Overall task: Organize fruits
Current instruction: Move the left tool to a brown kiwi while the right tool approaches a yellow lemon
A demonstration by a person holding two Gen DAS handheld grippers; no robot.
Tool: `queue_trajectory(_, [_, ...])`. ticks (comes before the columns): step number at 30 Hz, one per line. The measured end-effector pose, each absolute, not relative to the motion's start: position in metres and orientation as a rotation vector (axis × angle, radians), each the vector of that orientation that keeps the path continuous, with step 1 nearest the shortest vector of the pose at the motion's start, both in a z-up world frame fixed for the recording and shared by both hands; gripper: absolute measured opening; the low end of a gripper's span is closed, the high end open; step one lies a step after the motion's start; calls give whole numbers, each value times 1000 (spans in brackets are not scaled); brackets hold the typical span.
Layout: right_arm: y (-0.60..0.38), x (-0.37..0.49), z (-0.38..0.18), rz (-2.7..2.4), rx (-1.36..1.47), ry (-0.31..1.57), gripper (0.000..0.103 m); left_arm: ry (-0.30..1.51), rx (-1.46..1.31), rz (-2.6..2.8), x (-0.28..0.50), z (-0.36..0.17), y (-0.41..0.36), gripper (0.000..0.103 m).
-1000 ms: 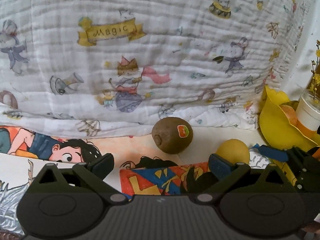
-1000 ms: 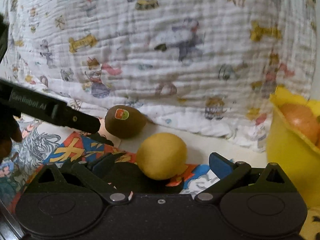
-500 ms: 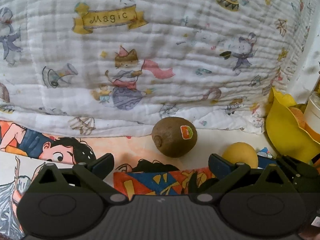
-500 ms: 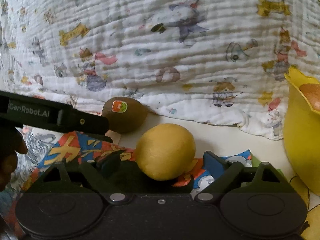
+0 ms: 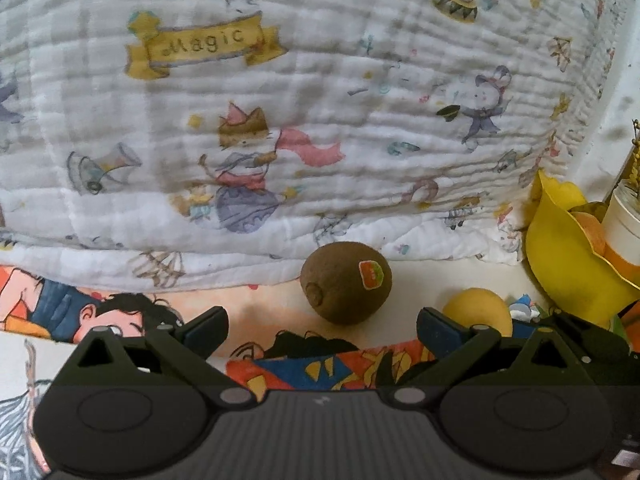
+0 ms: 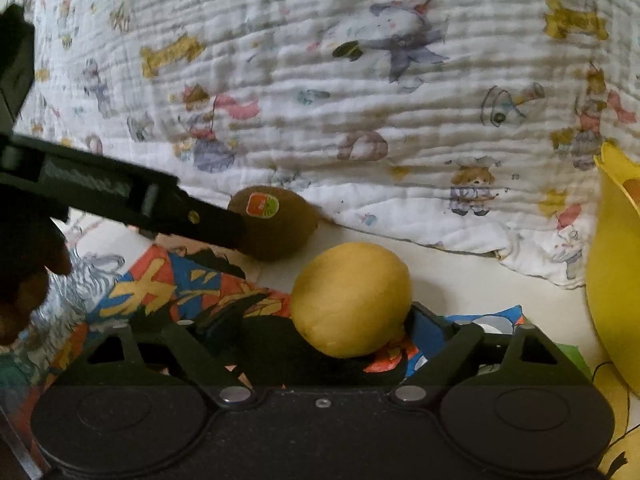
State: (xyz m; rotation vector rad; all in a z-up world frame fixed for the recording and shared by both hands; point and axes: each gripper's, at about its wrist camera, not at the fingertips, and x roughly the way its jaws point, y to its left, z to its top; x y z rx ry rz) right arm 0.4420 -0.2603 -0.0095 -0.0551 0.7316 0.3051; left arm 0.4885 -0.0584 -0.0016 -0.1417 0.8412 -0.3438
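Right wrist view: the right claw [image 6: 320, 326] sits lower centre of frame with the lemon [image 6: 352, 298] between its fingers. A second ago the fingers stood wide of the fruit on both sides; now they have drawn in and the jaws are closing. The right finger appears to touch the lemon's lower right side; the left finger still shows a gap, so no firm clamp yet. Judgement: this is the pick of the lemon, grip nearly made, lift not begun.

The kiwi [image 6: 276, 224], red-green sticker up, lies just behind and left of the lemon, against the fold of the printed muslin blanket [image 6: 360, 100]. The left gripper's finger reaches in from the left edge of this frame, its tip overlapping the kiwi; whether it touches cannot be told.

Left wrist view: the left claw [image 5: 322, 330] stands apart, nothing between its fingers, kiwi [image 5: 346, 282] centre frame just ahead of them and slightly closer than before. Lemon [image 5: 478, 310] peeks behind the right finger.

Both fruits rest on a cartoon-printed cloth [image 6: 168, 288] over a pale surface.

Containers: a yellow wavy-rimmed bowl [image 5: 560, 264] at right edge holds at least one orange-coloured fruit [image 5: 590, 228]; its full contents are hidden. A white cup [image 5: 624, 224] stands beside it, contents unclear. The bowl is the likely destination.
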Motion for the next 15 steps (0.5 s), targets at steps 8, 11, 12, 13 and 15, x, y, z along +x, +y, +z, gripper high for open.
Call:
queue_trajectory(8, [-268, 440, -10, 298, -12, 714, 67, 893, -156, -321, 505, -10, -72, 94])
queue_trajectory(11, [-270, 441, -10, 304, 10, 714, 66, 896, -163, -310, 509, -14, -76, 93])
queue_trajectory(12, [-271, 441, -10, 305, 15, 715, 66, 897, -164, -308, 510, -15, -77, 93])
queue_trajectory(13, [-271, 441, -10, 305, 18, 716, 66, 897, -164, -304, 512, -16, -79, 93])
queue_trajectory(15, [-270, 441, -10, 303, 14, 713, 66, 888, -158, -295, 512, -18, -83, 93])
